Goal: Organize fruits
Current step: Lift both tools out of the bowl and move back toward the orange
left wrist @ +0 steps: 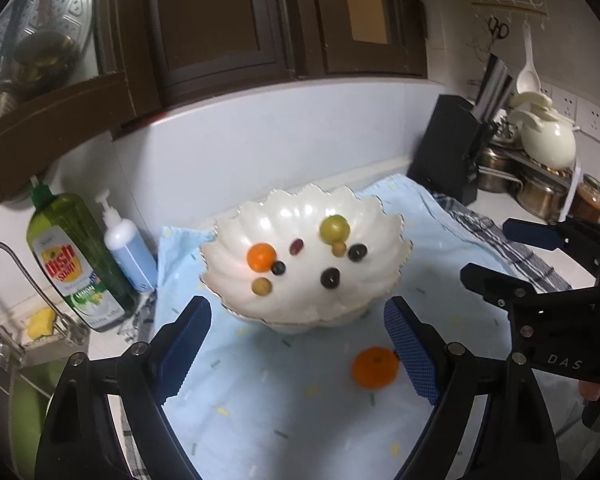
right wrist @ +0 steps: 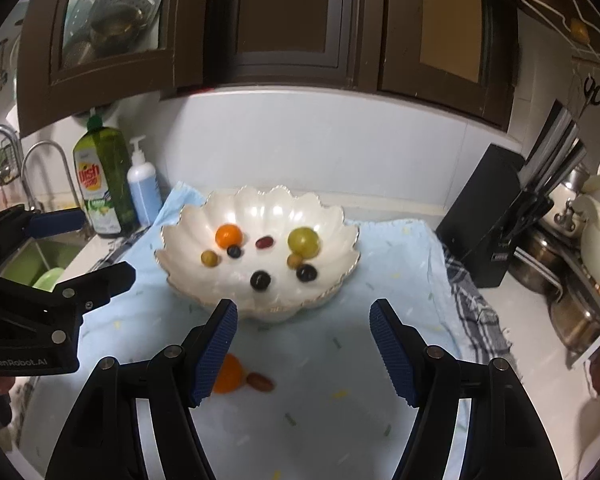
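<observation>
A white scalloped bowl [left wrist: 384, 216] [right wrist: 340, 216] stands on a light blue cloth [left wrist: 300, 420] [right wrist: 340, 408]. It holds several small fruits: a small orange [left wrist: 261, 257] [right wrist: 228, 235], a green fruit [left wrist: 334, 227] [right wrist: 303, 241], dark grapes and a red grape. An orange [left wrist: 375, 367] [right wrist: 230, 376] lies on the cloth in front of the bowl, with a brown date [right wrist: 259, 381] beside it. My left gripper [left wrist: 298, 346] [right wrist: 72, 240] is open and empty, the orange just inside its right finger. My right gripper [right wrist: 303, 344] [left wrist: 508, 256] is open and empty above the cloth.
A green dish soap bottle [left wrist: 74, 256] [right wrist: 102, 184] and a blue pump bottle [left wrist: 130, 250] [right wrist: 144, 188] stand left of the bowl by the sink [right wrist: 48, 256]. A black knife block [left wrist: 448, 148] [right wrist: 496, 208], pots and a white pot [left wrist: 548, 140] are at the right. Dark cabinets hang above.
</observation>
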The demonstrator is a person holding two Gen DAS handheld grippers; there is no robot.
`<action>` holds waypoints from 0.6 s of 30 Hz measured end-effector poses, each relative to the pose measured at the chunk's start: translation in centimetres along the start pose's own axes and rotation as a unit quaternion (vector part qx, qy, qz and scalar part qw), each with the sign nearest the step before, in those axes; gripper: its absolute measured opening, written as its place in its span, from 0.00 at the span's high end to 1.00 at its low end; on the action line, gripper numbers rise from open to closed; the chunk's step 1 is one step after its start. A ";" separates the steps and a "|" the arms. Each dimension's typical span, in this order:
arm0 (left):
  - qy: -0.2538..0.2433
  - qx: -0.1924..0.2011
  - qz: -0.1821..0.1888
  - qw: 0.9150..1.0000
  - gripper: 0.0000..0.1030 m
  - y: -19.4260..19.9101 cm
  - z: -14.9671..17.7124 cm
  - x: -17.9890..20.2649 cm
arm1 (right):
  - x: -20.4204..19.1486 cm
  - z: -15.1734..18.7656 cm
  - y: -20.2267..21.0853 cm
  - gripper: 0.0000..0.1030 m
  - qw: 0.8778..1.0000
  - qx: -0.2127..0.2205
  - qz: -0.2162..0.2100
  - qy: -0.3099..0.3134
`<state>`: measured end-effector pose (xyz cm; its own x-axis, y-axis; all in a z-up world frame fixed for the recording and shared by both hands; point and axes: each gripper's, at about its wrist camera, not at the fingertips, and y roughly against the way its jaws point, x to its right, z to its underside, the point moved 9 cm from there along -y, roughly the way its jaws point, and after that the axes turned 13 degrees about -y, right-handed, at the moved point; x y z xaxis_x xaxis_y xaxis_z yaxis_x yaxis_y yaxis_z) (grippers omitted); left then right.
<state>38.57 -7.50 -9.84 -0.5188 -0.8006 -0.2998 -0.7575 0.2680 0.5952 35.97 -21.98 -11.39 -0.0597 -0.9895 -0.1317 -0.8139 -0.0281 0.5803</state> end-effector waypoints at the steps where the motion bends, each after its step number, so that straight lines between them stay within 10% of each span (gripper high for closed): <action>1: -0.003 -0.001 0.003 1.000 0.14 0.0 0.2 0.3 | 0.0 0.3 -0.1 0.32 1.000 -0.004 -0.001 0.001; 18: -0.089 -0.024 0.056 0.994 0.17 -3.2 4.9 5.2 | -0.9 6.6 -3.2 0.34 0.994 -0.073 -0.018 0.084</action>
<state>36.34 -9.91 -17.01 -0.6636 -0.6590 -0.3540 -0.6739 0.3212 0.6653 34.84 -20.07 -18.40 0.0763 -0.9968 -0.0255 -0.7208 -0.0728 0.6893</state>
